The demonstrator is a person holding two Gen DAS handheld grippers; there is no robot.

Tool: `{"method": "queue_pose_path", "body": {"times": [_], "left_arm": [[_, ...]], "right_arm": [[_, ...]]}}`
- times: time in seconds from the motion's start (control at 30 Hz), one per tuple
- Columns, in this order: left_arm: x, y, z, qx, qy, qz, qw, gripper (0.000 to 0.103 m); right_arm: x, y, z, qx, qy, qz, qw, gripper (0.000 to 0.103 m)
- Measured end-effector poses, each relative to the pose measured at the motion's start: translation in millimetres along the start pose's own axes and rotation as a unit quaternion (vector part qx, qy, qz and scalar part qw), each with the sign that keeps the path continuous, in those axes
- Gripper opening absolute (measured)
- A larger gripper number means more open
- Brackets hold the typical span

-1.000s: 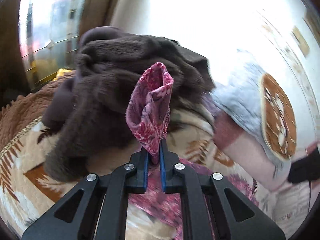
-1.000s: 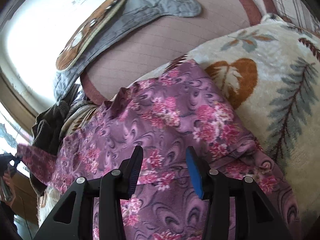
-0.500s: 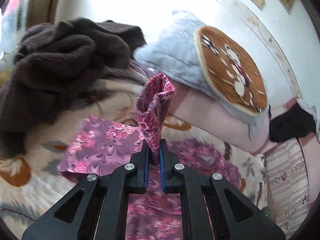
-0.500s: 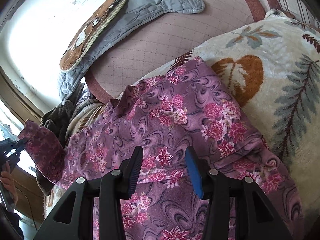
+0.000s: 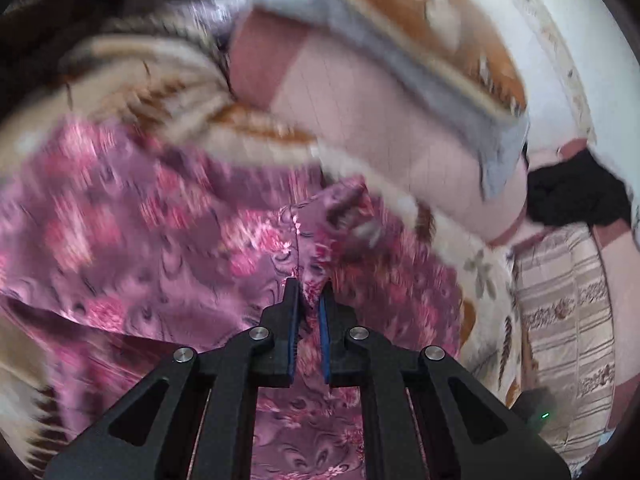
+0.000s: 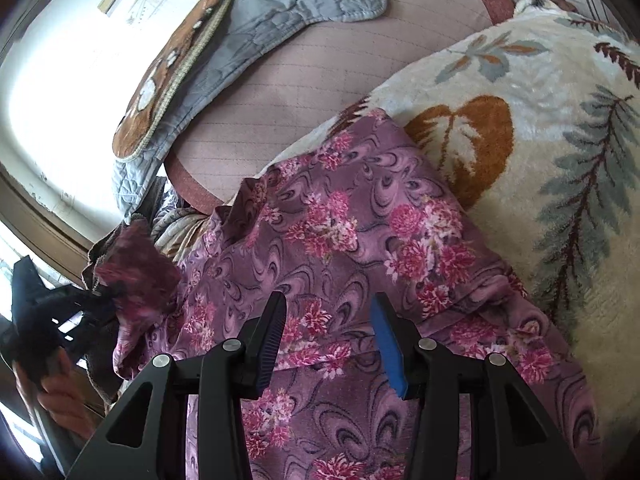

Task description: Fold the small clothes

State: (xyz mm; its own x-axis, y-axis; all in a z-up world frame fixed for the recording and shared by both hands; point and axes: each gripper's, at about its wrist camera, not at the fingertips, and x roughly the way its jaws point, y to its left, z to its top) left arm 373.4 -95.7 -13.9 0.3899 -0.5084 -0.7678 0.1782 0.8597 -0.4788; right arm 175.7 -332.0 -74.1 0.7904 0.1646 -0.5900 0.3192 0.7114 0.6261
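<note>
Fabric's pinched tight in my left gripper point(image 5: 309, 294), a corner of the floral garment point(image 6: 340, 236). My right gripper point(image 6: 329, 316) hovers over it, jaws apart, grasping nothing.

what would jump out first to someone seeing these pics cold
The purple floral garment dominates both views, spread over a cream leaf-print blanket. The left hand-held gripper is shut on a bunched corner of it, lifted at the garment's left edge in the right wrist view, while the right hand-held gripper hangs open above the cloth. Behind lies a grey quilted cushion with a brown face on pink bedding.
</note>
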Motion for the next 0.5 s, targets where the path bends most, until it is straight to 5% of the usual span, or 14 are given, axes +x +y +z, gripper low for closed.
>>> {"method": "queue_pose_path", "body": {"times": [0.2,0.27,0.43,0.5], "left_arm": [[25,7,-33,-0.008,0.039,0.007,0.9992,0.013],[12,17,-42,-0.018,0.043,-0.021,0.9987,0.032],[-29,56,-65,-0.03,0.007,-0.026,0.9992,0.043],[-33,75,-68,-0.046,0.0,-0.007,0.9989,0.043]], "right_arm": [[5,0,-1,-0.003,0.01,-0.002,1.0,0.046],[5,2,-1,-0.005,0.008,-0.003,1.0,0.047],[2,20,-5,-0.018,-0.008,0.037,0.999,0.048],[8,34,-11,-0.026,-0.002,0.07,0.997,0.058]]}}
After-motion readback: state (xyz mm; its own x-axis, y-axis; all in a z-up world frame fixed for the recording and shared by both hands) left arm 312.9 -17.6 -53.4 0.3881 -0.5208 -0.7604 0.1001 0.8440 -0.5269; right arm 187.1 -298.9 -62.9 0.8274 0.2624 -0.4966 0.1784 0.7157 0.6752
